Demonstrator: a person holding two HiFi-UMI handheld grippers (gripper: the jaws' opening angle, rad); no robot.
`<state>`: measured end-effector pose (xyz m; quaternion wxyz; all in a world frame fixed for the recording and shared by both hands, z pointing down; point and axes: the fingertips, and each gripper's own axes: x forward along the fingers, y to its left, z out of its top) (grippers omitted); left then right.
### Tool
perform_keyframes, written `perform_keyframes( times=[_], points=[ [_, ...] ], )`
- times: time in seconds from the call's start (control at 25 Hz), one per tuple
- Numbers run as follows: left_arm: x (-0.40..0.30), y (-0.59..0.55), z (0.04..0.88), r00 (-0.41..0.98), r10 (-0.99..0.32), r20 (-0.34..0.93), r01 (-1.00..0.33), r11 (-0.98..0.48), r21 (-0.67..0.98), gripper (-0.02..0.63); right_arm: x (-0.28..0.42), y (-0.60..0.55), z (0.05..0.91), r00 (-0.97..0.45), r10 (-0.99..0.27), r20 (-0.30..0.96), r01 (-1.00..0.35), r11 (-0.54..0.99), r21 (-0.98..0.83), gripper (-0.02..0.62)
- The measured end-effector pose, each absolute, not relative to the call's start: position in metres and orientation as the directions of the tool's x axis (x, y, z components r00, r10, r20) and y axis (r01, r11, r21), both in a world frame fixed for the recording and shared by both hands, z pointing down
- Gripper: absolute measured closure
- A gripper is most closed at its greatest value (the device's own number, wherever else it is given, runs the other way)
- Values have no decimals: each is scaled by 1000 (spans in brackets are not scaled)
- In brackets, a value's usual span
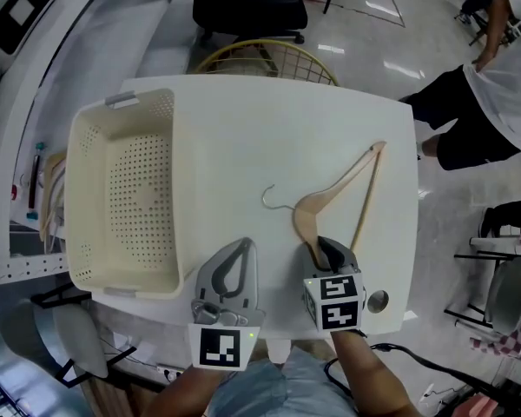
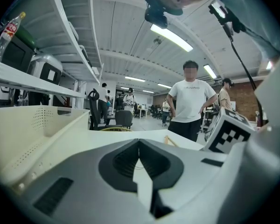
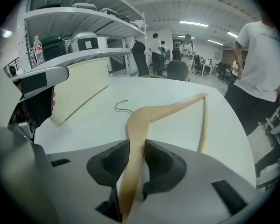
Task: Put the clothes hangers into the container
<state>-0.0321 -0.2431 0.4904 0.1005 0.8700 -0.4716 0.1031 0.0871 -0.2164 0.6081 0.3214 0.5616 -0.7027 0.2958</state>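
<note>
A wooden clothes hanger (image 1: 339, 185) with a metal hook lies on the white table (image 1: 243, 137), right of centre. My right gripper (image 1: 323, 248) is at the hanger's near end. In the right gripper view the hanger (image 3: 163, 111) runs between both pads, and the right gripper (image 3: 133, 146) is shut on its near arm. The cream perforated container (image 1: 122, 102) stands on the table's left side with nothing in it. My left gripper (image 1: 243, 243) rests near the front edge just right of the container. Its jaws are shut on nothing, and the left gripper (image 2: 139, 141) shows its tips meeting.
A person (image 1: 486, 85) stands beyond the table's right side. A yellow wire frame (image 1: 265, 59) and a black office chair (image 1: 247, 7) sit past the far edge. A small round metal piece (image 1: 378, 301) lies at the near right corner. Shelving (image 1: 17, 24) lines the left.
</note>
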Motion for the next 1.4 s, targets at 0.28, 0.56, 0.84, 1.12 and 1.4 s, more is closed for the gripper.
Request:
perform_keyframes(
  times=[0.28, 0.56, 0.84, 1.12, 1.4],
  points=[
    [-32, -243, 481, 521, -811, 264, -850, -521, 79, 594, 85, -221, 590, -182, -652, 736, -976, 209, -56, 489],
    [-28, -234, 451, 489, -844, 220, -870, -491, 47, 594, 82, -226, 550, -243, -694, 678, -962, 264, -74, 489],
    [-36, -221, 407, 385, -914, 128, -921, -390, -13, 594, 81, -229, 506, -329, -719, 612, -930, 360, -78, 489],
    [-50, -190, 376, 237, -969, 68, -967, -242, -83, 594, 68, -225, 462, -453, -706, 544, -860, 507, -57, 489],
    [-63, -141, 368, 95, -995, 30, -990, -97, -98, 594, 50, -194, 435, -561, -664, 495, -776, 630, -34, 489]
  ],
)
